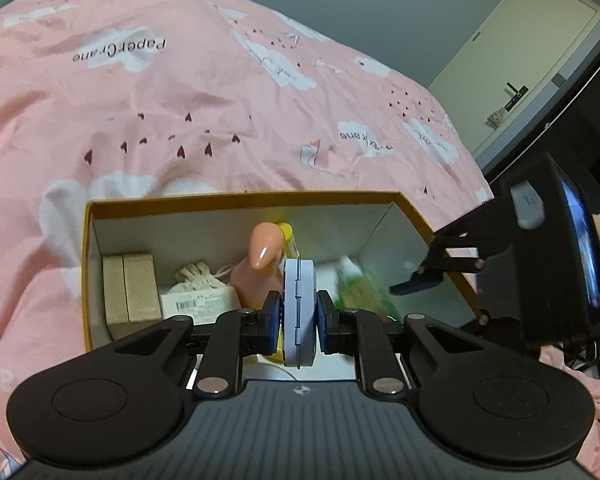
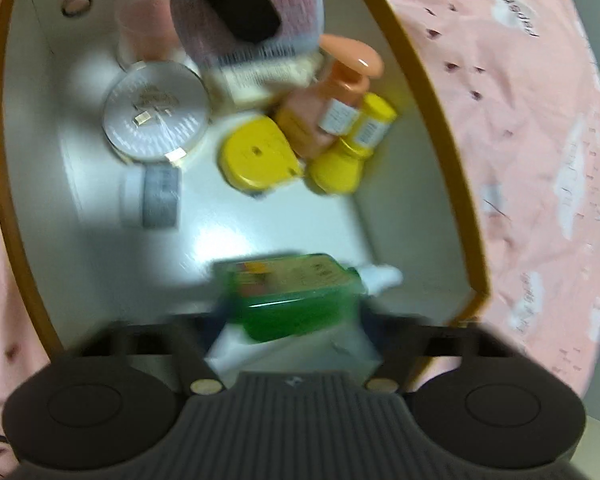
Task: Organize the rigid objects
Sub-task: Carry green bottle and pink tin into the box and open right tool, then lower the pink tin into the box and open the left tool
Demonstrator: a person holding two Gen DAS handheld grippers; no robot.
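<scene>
My left gripper (image 1: 299, 312) is shut on a pale round tin (image 1: 298, 280), held on edge above the near side of an open orange-rimmed box (image 1: 244, 198). My right gripper (image 2: 292, 316) points steeply down into the same box (image 2: 420, 92). A green bottle (image 2: 292, 292) with a white cap fills the gap between its fingers. The picture is blurred, but the pads seem to press on the bottle's sides. In the left wrist view the right gripper (image 1: 414, 284) reaches in from the right with the blurred green bottle (image 1: 364, 288) at its tip.
The box sits on a pink bedcover (image 1: 220, 100). Inside lie a peach pump bottle (image 2: 332, 88), a yellow round case (image 2: 256, 160), a yellow bottle (image 2: 340, 168), a white round compact (image 2: 156, 116), a small grey jar (image 2: 152, 196), a cardboard carton (image 1: 132, 288) and a cloth pouch (image 1: 196, 276).
</scene>
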